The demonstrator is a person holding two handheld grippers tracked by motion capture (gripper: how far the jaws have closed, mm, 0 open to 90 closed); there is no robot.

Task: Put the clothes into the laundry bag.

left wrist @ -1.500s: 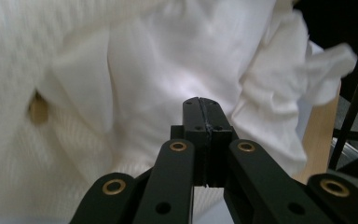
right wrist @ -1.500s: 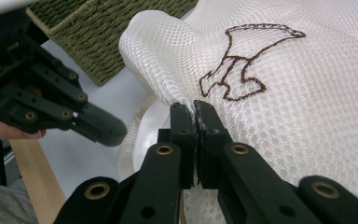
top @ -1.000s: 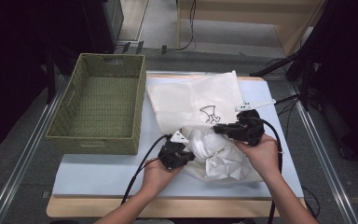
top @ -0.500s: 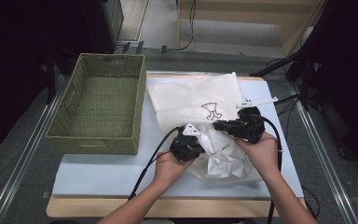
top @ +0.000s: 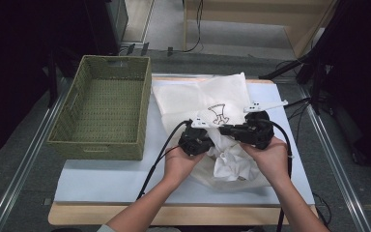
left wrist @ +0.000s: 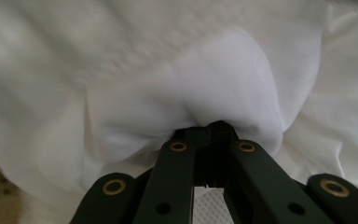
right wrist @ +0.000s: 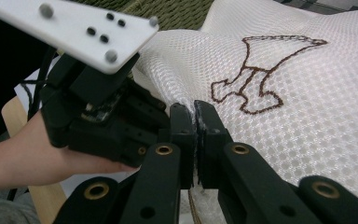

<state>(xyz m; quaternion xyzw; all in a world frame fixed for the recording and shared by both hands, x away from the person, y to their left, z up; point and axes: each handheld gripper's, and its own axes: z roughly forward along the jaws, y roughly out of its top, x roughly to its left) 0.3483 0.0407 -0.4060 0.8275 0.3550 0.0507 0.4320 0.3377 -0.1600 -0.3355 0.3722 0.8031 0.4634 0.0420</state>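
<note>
On the table (top: 101,179), woven basket (top: 101,113) beside mesh bag (top: 198,96).

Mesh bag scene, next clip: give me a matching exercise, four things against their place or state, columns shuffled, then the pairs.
Things:
1. wicker basket
2. left tool
3. right tool
4. brown outline drawing

Place or state:
A. shut on the edge of the mesh bag
B. printed on the mesh bag
C. shut on the white cloth
D. at the left of the table, nothing in it

Pairs: 1-D, 2-C, 3-A, 4-B
</note>
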